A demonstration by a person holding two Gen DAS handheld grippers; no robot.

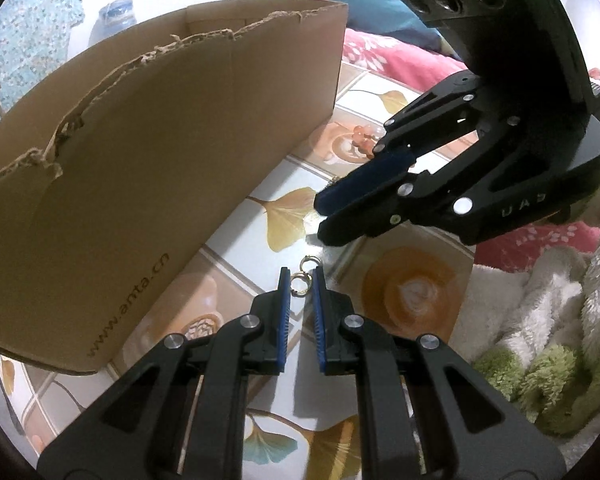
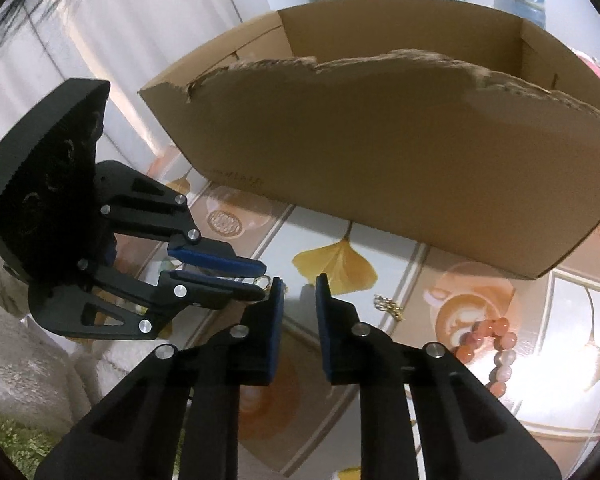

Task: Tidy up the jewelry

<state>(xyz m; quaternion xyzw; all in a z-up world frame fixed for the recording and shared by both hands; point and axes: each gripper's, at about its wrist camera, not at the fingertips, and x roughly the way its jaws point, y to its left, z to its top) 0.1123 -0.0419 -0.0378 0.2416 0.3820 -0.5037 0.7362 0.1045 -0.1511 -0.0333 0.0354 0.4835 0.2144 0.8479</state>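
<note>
Small gold rings (image 1: pixel 300 280) sit pinched between the left gripper (image 1: pixel 301 280) pads. Right gripper (image 2: pixel 298 286) — jaws nearly together, holding nothing — has a bead bracelet (image 2: pixel 496 344) to its right.

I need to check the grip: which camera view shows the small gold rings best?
The left wrist view: the gold rings sit centred between the left tool pads. The right wrist view shows only a glimpse of one ring at that tool's tips.

A leaf-patterned tablecloth (image 2: pixel 340 264) bears a cardboard box (image 2: pixel 380 140) (top torn), bead bracelet (image 2: pixel 496 340), gold chain (image 2: pixel 390 306).
</note>
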